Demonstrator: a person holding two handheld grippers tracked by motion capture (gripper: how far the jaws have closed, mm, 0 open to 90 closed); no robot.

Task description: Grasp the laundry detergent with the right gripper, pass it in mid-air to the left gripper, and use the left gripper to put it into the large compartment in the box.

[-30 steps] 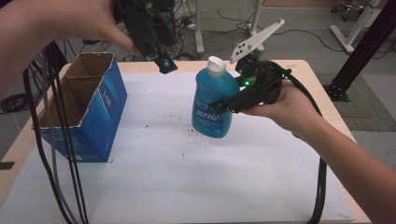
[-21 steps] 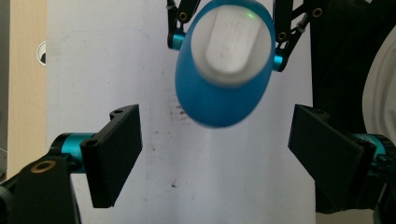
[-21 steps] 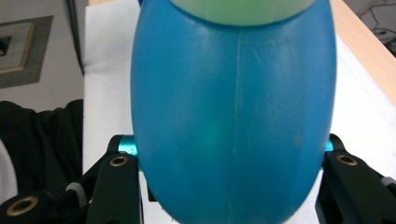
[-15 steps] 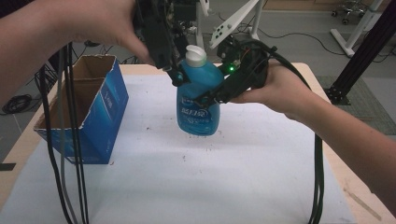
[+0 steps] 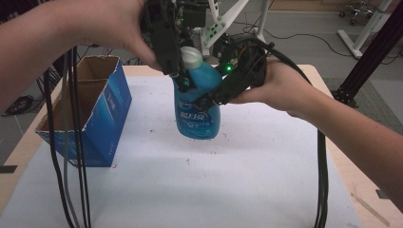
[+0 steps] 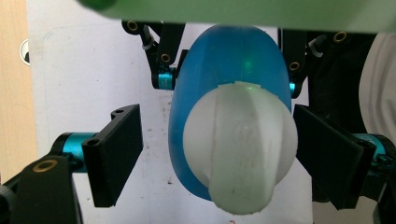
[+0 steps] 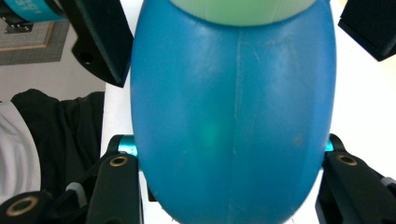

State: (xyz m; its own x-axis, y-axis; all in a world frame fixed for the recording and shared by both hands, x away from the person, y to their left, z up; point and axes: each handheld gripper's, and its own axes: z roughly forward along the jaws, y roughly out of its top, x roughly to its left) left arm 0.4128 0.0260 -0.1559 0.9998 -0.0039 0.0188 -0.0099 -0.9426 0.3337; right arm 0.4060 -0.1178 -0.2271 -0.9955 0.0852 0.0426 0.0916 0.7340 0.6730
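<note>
A blue detergent bottle (image 5: 197,111) with a white cap (image 5: 191,57) stands upright over the white table cover. My right gripper (image 5: 205,100) comes in from the right and is shut on the bottle's body (image 7: 233,116), one jaw on each side. My left gripper (image 5: 182,80) points down from above, its jaws astride the cap. In the left gripper view the cap (image 6: 240,149) lies between the open pads (image 6: 114,154), with a clear gap on the left side. Whether the bottle's base touches the table I cannot tell.
An open blue cardboard box (image 5: 102,111) stands at the table's left. Black cables (image 5: 71,161) hang in front of it, and another cable (image 5: 323,180) trails along the right forearm. The white cover (image 5: 237,190) stretches toward the near edge.
The right gripper has carried the bottle leftward and slightly up, toward the left gripper. The cap now sits between the left gripper's jaws, where before it was apart from them.
</note>
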